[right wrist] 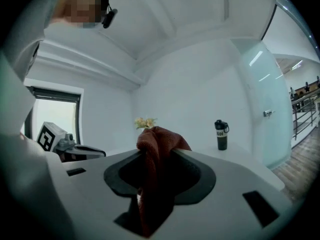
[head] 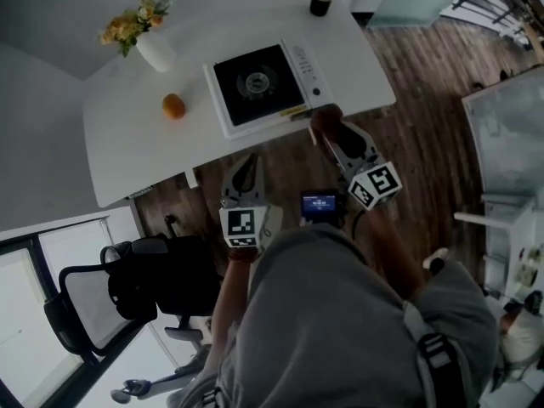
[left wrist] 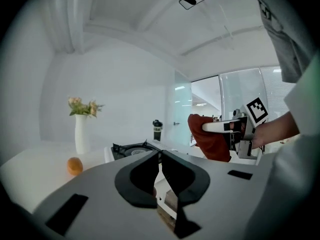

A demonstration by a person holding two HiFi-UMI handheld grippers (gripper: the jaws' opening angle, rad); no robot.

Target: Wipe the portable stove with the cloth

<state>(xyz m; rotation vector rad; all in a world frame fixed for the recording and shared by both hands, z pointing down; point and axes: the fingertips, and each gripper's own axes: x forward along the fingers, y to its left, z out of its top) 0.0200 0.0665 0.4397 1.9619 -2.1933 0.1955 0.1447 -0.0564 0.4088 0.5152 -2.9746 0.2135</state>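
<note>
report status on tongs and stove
Right tongs shut on cloth. Left tongs shut, empty. Stove not yet touched. Orange, vase beside it, apart.

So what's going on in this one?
A person stands at a white table with a tool in each hand. The right tool is clamped on a rust-red cloth, held in the air by the near corner of the white portable stove with a black top and not yet on it. The left tool is shut and empty, just short of the table's edge. No wiping has begun.
</note>
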